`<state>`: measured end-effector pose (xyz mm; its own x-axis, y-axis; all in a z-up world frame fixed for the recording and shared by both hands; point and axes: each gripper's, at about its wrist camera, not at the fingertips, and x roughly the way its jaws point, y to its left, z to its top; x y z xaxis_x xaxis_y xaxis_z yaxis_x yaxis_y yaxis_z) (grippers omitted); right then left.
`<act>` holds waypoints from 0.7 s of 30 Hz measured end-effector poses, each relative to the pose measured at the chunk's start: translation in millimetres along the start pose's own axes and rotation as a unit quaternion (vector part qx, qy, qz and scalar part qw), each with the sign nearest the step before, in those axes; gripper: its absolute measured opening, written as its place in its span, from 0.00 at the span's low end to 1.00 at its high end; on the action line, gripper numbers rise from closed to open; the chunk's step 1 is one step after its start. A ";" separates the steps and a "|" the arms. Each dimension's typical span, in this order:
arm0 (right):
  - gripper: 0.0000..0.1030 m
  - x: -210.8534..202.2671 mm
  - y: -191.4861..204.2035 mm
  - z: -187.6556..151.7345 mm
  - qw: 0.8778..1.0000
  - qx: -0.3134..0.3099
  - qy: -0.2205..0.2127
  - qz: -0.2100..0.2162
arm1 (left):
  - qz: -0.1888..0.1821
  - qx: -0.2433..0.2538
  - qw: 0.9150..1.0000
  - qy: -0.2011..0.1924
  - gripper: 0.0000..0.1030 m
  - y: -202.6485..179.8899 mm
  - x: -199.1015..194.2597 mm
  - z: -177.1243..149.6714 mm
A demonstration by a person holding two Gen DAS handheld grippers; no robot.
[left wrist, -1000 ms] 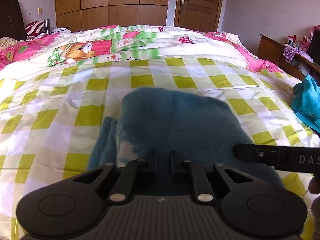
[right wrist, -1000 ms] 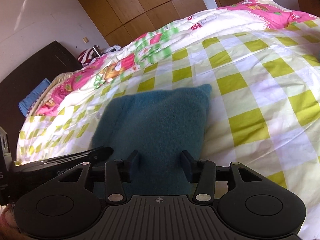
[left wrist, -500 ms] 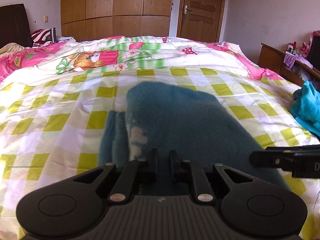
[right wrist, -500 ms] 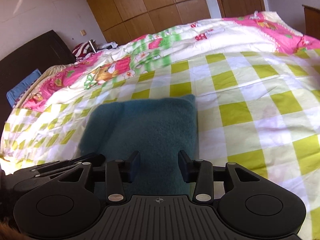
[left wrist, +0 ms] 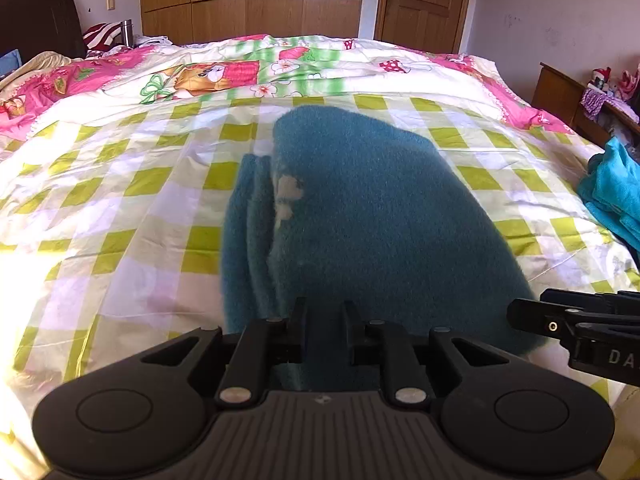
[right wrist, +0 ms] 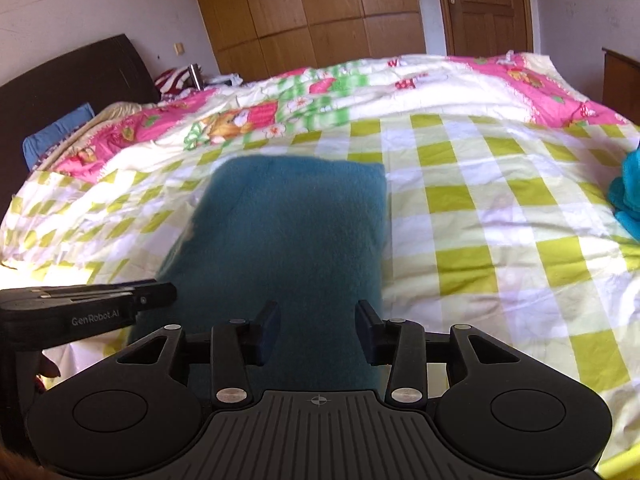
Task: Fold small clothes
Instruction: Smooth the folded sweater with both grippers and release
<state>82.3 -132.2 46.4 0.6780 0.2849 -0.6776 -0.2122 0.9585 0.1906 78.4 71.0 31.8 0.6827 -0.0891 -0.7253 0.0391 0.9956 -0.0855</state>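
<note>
Jaws: left gripper (left wrist: 323,314) pinches teal garment (left wrist: 372,216); right gripper (right wrist: 318,330) spread.
Garment: long axis runs straight ahead from both grippers.

**Both hand-held grippers level, side by side**

The left hand-held gripper (left wrist: 323,316) had its jaws drawn close, pinching teal cloth (left wrist: 380,216). The right hand-held gripper (right wrist: 318,332) had its jaws parted wide, with the cloth lying between them. Both pointed forward.
</note>
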 end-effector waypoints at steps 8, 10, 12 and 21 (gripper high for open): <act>0.37 -25.8 5.1 -23.3 1.000 0.008 -0.005 0.002 | 0.000 0.008 1.000 -0.008 0.49 -19.8 -27.4 -15.8; 0.37 -29.3 6.0 -26.8 1.000 0.010 -0.008 -0.002 | 0.004 0.012 1.000 -0.012 0.52 -25.3 -32.5 -22.1; 0.37 -31.8 6.2 -29.9 1.000 0.015 -0.006 -0.001 | 0.008 0.017 1.000 -0.013 0.56 -30.3 -35.6 -26.6; 0.38 -42.4 12.2 -46.9 1.000 0.005 -0.004 -0.012 | 0.019 0.008 1.000 -0.009 0.74 -33.3 -43.6 -40.5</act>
<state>17.9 -133.3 44.1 0.6889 0.2614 -0.6760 -0.1889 0.9652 0.1807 17.8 40.5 38.6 0.6964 -0.0500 -0.7160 0.0246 0.9986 -0.0458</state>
